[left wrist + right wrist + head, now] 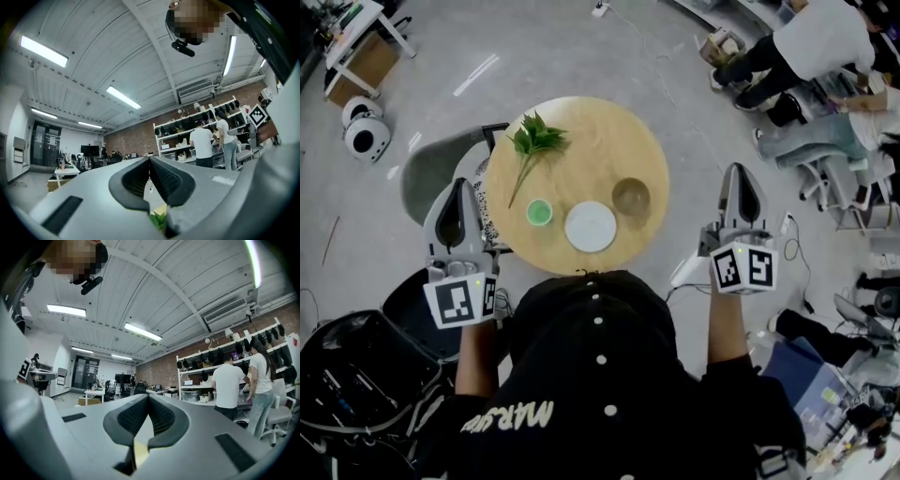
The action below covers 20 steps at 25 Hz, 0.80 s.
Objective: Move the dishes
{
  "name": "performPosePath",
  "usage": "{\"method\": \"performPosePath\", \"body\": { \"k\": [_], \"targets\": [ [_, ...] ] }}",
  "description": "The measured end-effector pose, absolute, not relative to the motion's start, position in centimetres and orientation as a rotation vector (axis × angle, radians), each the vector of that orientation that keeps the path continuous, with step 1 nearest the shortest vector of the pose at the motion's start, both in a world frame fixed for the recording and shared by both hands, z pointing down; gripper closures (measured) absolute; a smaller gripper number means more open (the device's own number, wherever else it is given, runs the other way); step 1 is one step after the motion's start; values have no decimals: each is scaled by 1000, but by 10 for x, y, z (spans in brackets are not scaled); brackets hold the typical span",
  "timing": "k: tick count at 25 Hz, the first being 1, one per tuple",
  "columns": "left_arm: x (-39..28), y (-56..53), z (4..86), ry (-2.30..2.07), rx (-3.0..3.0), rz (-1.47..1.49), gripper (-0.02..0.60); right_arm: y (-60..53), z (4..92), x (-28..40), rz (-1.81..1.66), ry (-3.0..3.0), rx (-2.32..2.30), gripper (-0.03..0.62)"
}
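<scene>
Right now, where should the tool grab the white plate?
Probably the rim of the white plate at its near edge, coming in low over the near side of the table. It lies flat, so only the thin rim can be pinched, and that side is free: the green cup sits at its left, the brown bowl at its upper right.

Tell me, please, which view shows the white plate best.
The head view: the white plate lies fully visible on the round table. Both gripper views look out across the room and show none of it.
</scene>
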State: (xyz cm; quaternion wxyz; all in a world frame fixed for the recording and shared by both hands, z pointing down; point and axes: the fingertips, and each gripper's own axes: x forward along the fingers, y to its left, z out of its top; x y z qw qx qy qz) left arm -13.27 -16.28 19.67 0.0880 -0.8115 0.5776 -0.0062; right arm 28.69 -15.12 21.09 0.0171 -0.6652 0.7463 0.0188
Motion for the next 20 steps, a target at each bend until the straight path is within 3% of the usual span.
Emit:
{"method": "performPosePath", "body": {
  "k": [20],
  "targets": [
    [-113, -155, 192, 1680, -2426, -18, 578, -146, 215, 283, 60, 2342, -2044, 599]
  ]
}}
